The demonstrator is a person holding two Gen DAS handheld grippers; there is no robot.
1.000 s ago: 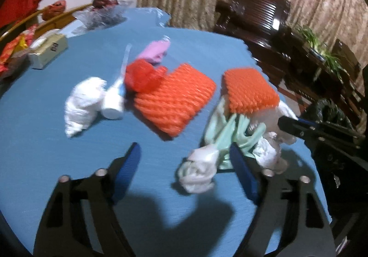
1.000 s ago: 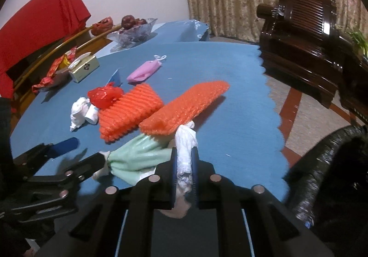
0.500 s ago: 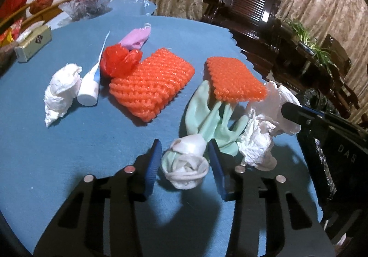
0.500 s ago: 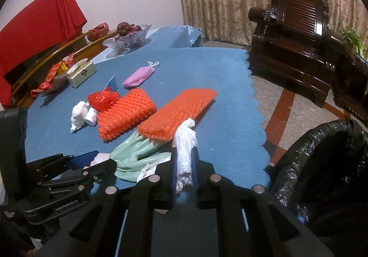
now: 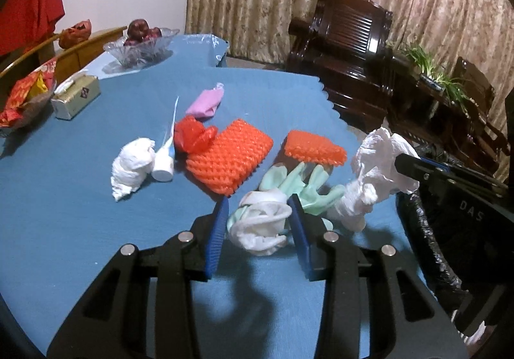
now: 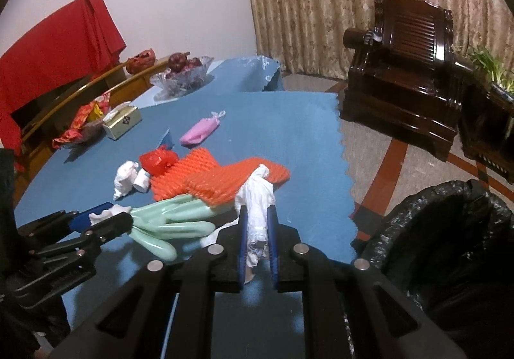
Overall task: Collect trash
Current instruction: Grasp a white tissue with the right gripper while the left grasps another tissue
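A pale green rubber glove lies on the blue tablecloth. Its rolled white cuff sits between the blue pads of my left gripper, whose jaws are closing and press on it. The left gripper also shows in the right wrist view, gripping the glove. My right gripper is shut on a crumpled white tissue, held above the table's edge. That tissue hangs at the right in the left wrist view. A black trash bag gapes at the lower right.
Still on the cloth are two orange foam nets, a red bag, a white wad, a white tube and a pink pouch. A tissue box and a glass fruit bowl stand far left. A dark armchair stands beyond the scalloped edge.
My left jaws have narrowed from wide apart onto the glove's cuff and risen a little. The right gripper has lifted the tissue, and the black bag has come further into view.
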